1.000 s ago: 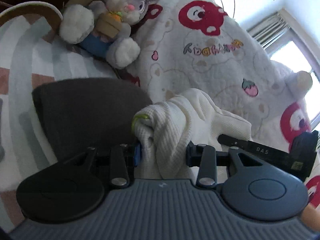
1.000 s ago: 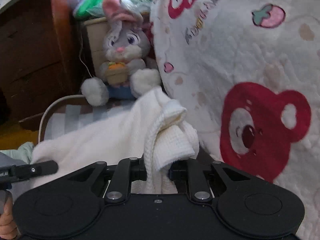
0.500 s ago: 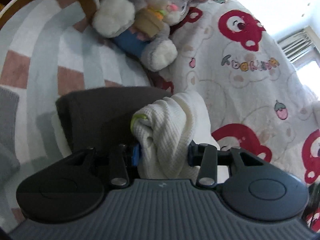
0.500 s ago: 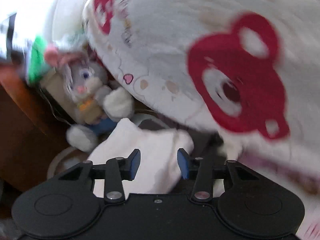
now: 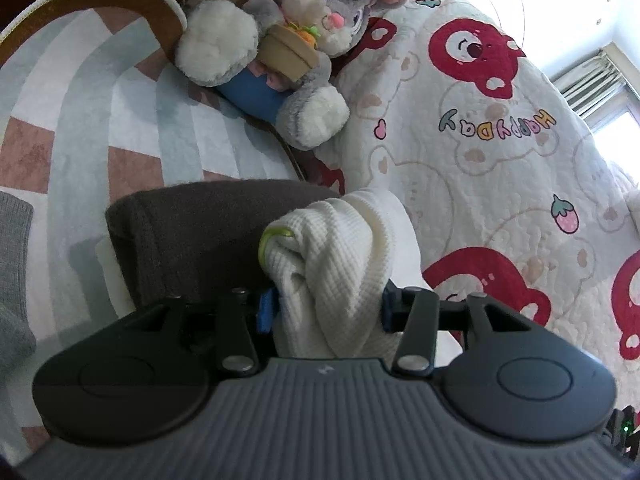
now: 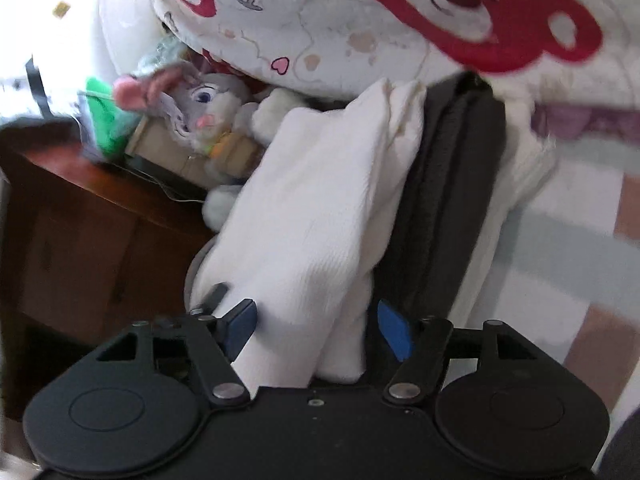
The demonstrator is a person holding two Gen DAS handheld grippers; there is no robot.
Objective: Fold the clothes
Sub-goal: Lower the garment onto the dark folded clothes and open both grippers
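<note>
Bed with striped, checked sheet [image 5: 80, 128] in pale blue, white, pink. Directly on it: dark brown garment [image 5: 192, 240], folded; grey knit [image 5: 12, 280] at left edge; plush rabbit [image 5: 280, 60] by headboard; white quilt [image 5: 500, 160] with red bears, bunched on right side.

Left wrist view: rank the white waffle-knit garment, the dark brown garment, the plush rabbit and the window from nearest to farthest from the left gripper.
From the left gripper:
1. White waffle-knit garment, bunched between its fingers.
2. Dark brown garment, lying just ahead, to the left.
3. Plush rabbit, beyond it, at the rug's far edge.
4. Window, far right, past the bear quilt.
</note>
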